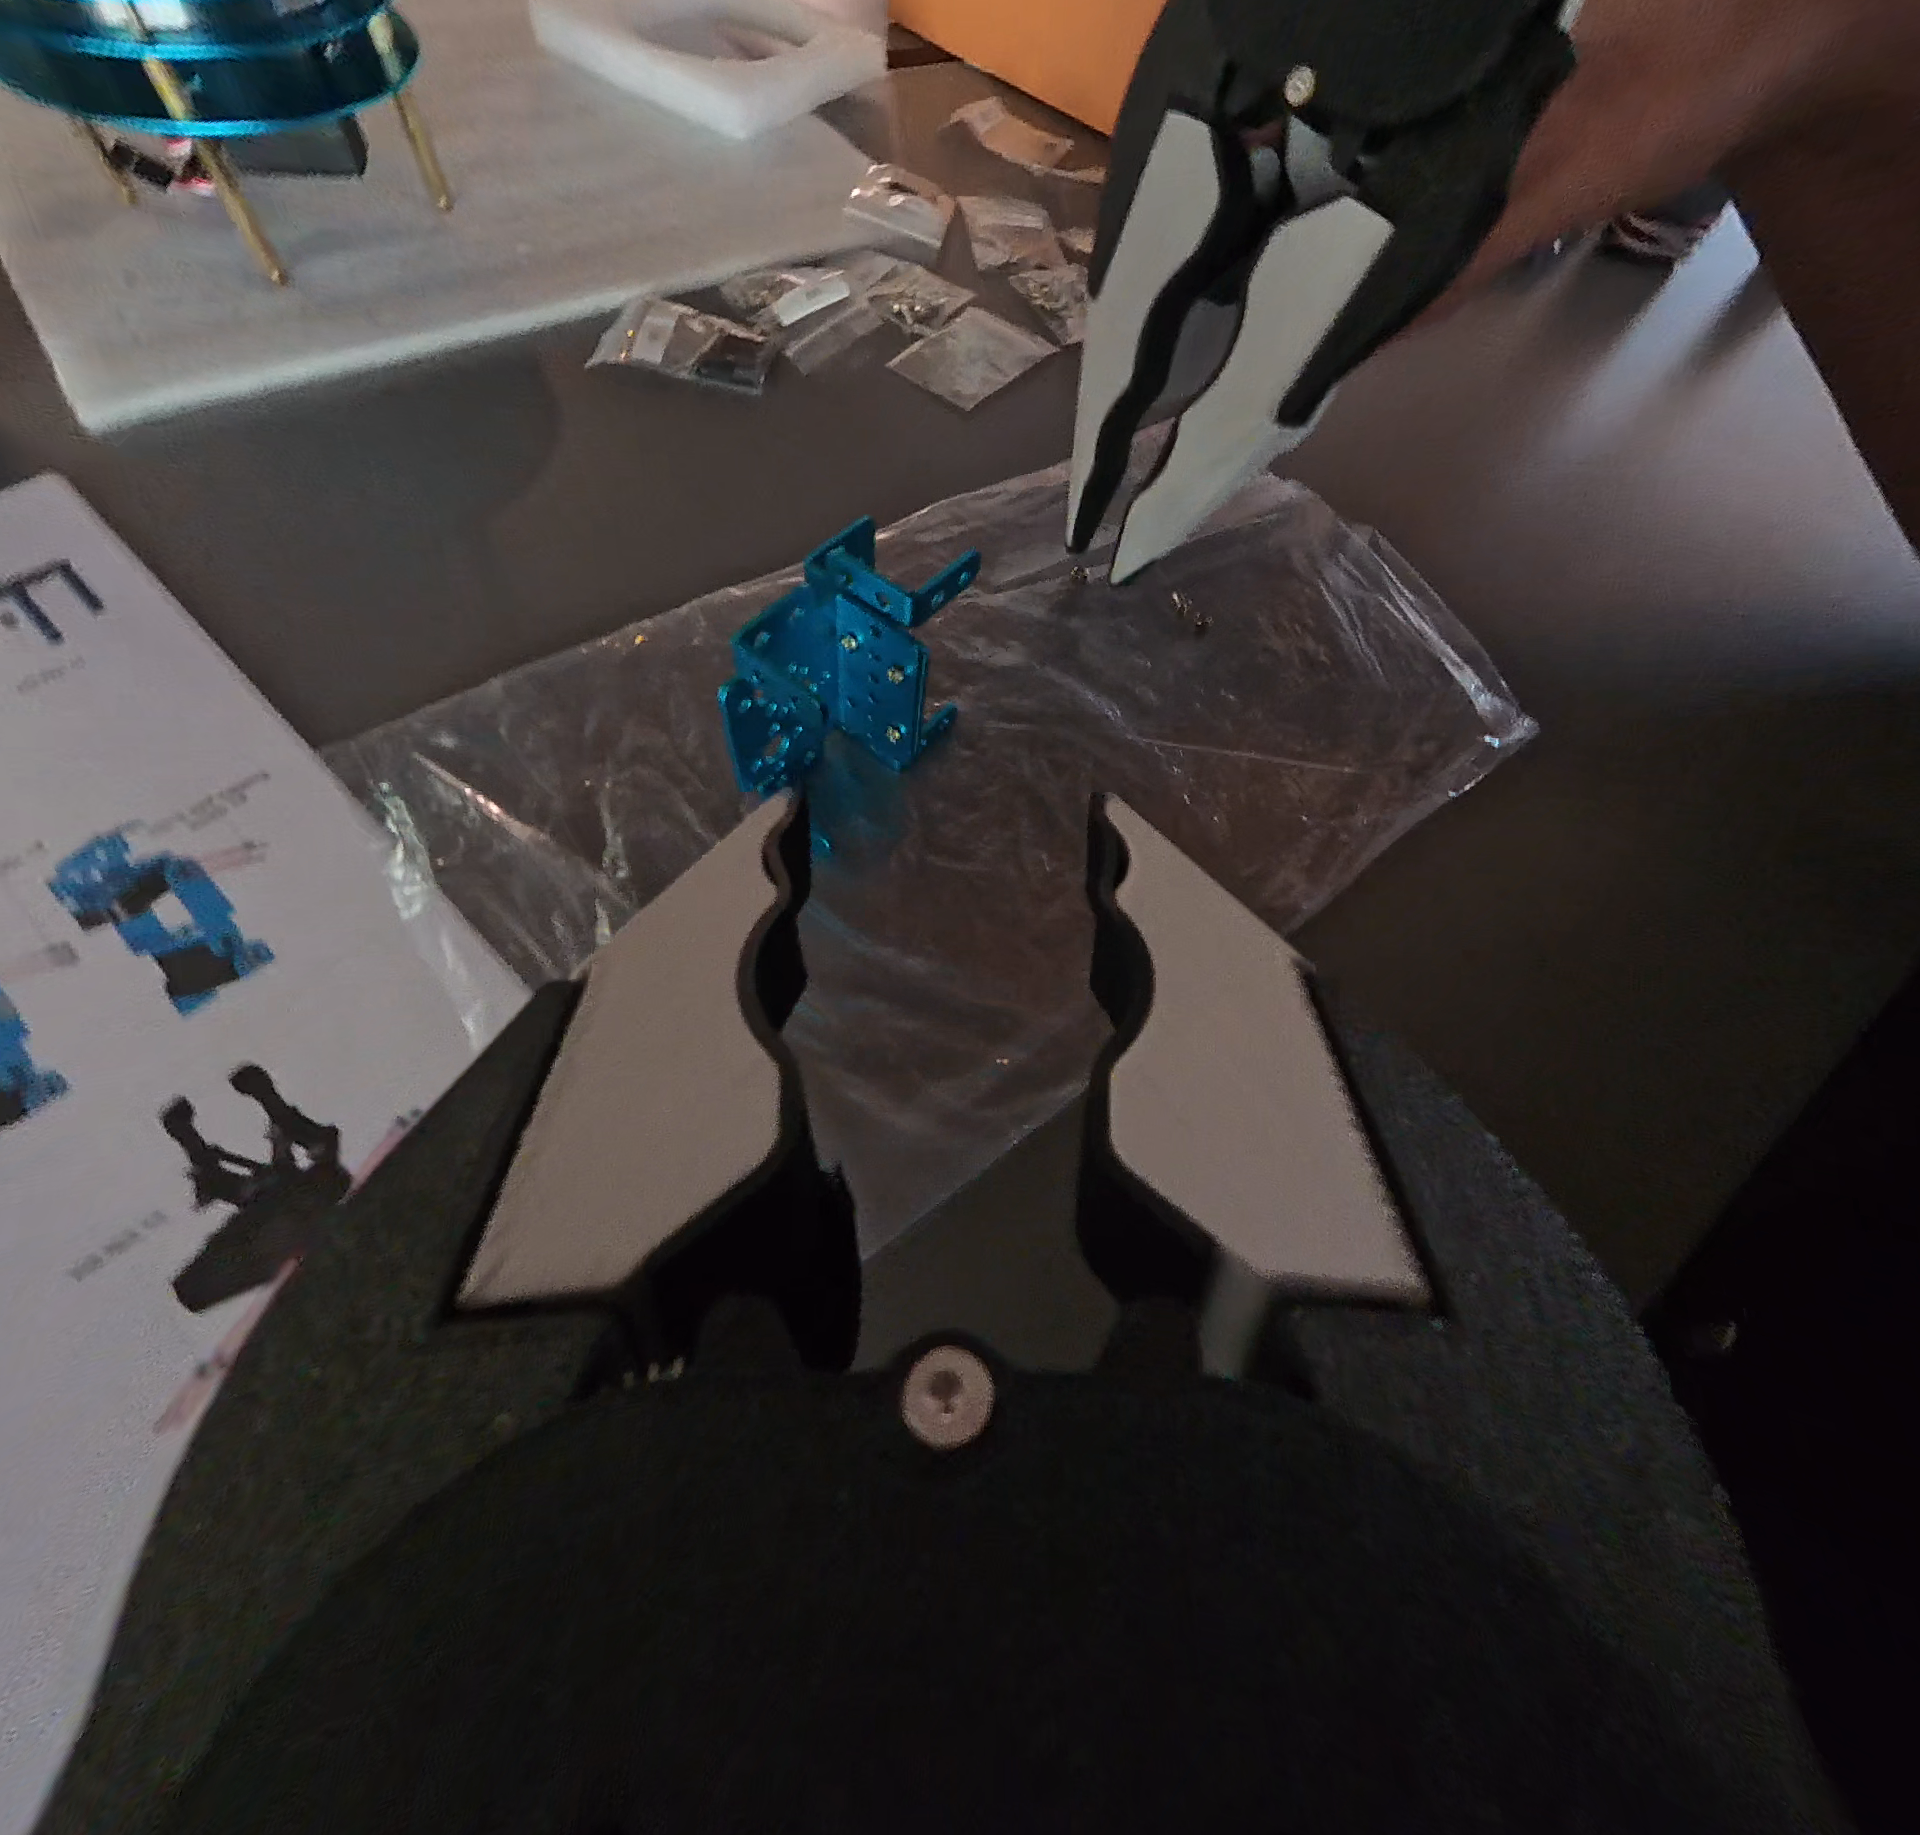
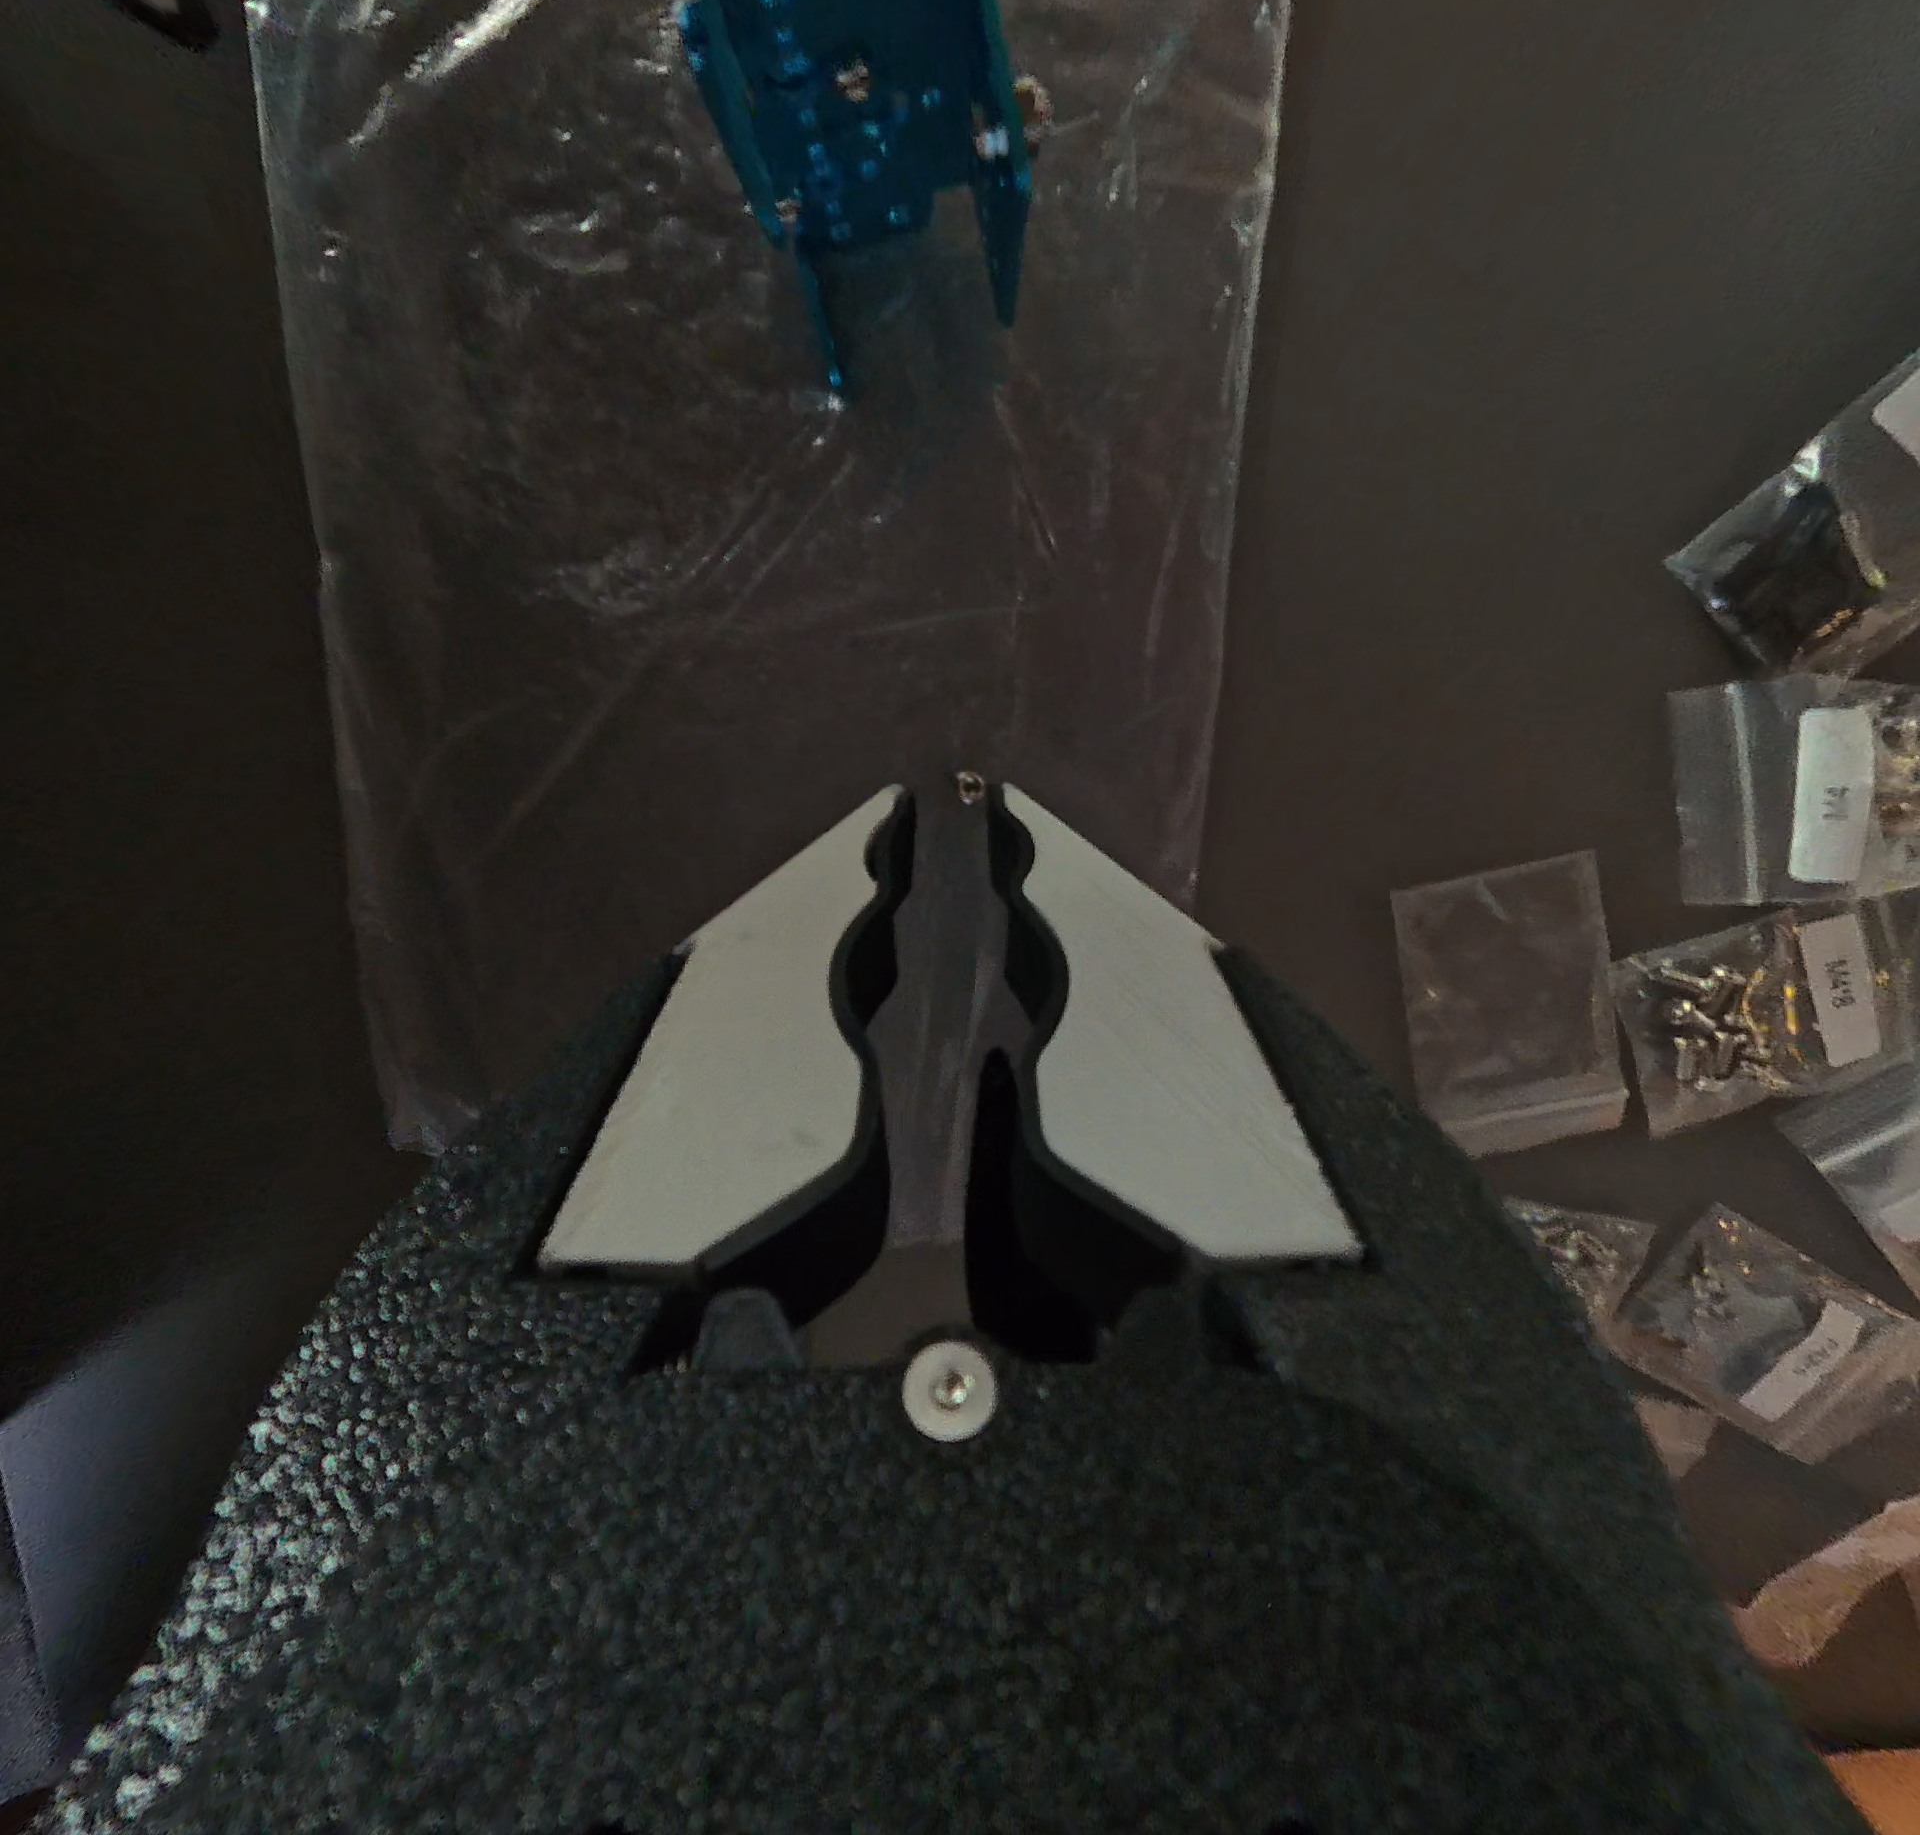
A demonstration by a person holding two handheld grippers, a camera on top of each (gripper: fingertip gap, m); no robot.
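Note:
A blue metal bracket assembly (image 1: 831, 679) stands on a clear plastic bag (image 1: 1195, 777) on the dark table. My left gripper (image 1: 948, 803) is open and empty, its left fingertip just below the bracket. My right gripper (image 1: 1103, 557) points down at the bag's far edge, its fingers a narrow gap apart. In the right wrist view the right gripper (image 2: 951, 791) has a small screw (image 2: 968, 784) lying on the bag (image 2: 623, 538) right at its tips, not clamped. The bracket (image 2: 862, 133) lies farther ahead. Two more screws (image 1: 1190, 613) lie close by.
A printed instruction sheet (image 1: 156, 902) lies at the left. A blue round layered frame on brass posts (image 1: 197, 50) stands on a white board at far left. A white foam tray (image 1: 717, 40), an orange box (image 1: 1029, 9) and several small hardware bags (image 1: 883, 310) (image 2: 1787, 1016) lie beyond. Across from one pair of fingers to the other is roughly 15 cm.

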